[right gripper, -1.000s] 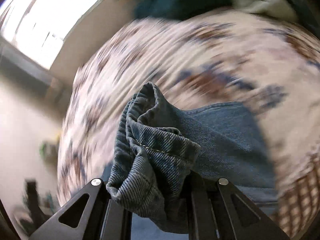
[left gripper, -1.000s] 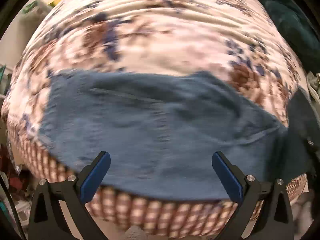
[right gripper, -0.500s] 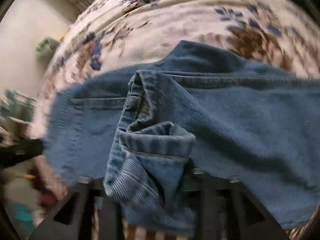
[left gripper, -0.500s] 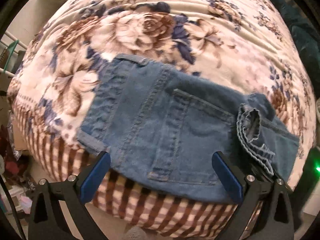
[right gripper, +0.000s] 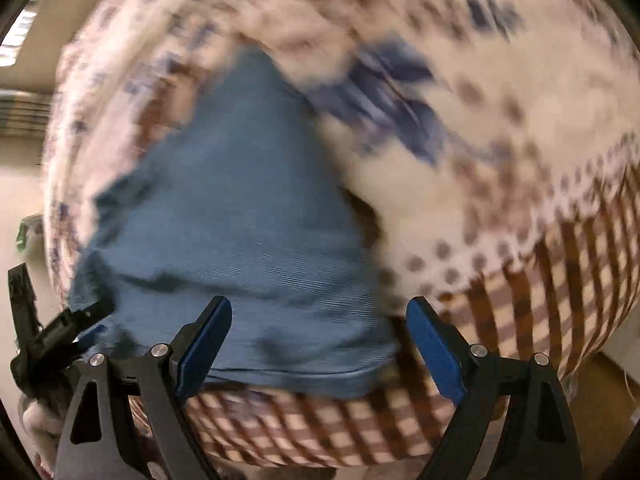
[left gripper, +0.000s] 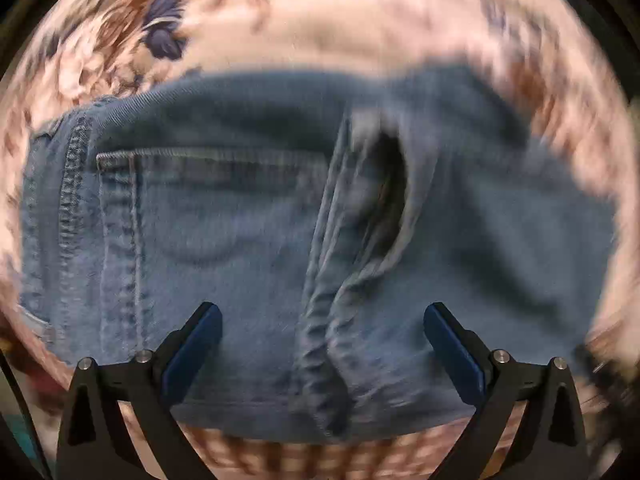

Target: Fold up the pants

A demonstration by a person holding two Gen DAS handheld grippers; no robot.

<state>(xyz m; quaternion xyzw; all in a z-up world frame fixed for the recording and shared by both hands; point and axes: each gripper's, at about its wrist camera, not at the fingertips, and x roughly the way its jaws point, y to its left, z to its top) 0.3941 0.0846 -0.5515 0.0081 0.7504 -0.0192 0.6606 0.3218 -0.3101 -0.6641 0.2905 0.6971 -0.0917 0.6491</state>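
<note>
Blue denim pants (left gripper: 200, 220) lie on a floral blanket (left gripper: 320, 20), back pocket facing up. A bunched leg end (left gripper: 360, 220) rests across their middle. My left gripper (left gripper: 320, 312) hangs open close above the pants, pointing down, and its blue pads touch nothing. In the right wrist view the pants (right gripper: 240, 220) spread near the bed's edge. My right gripper (right gripper: 320, 308) is above their near edge. Its jaws are opening wide and no cloth is pinched between them. The left gripper (right gripper: 48, 332) shows at the lower left of that view.
The blanket (right gripper: 480, 120) has a brown checked border (right gripper: 520, 300) hanging over the bed's edge. A pale wall and floor show at the left of the right wrist view. Both views are motion-blurred.
My right gripper has let go of the bunched leg end, and its jaws have spread wide. Both grippers have dropped closer to the pants. The leg end now lies on the pants.
</note>
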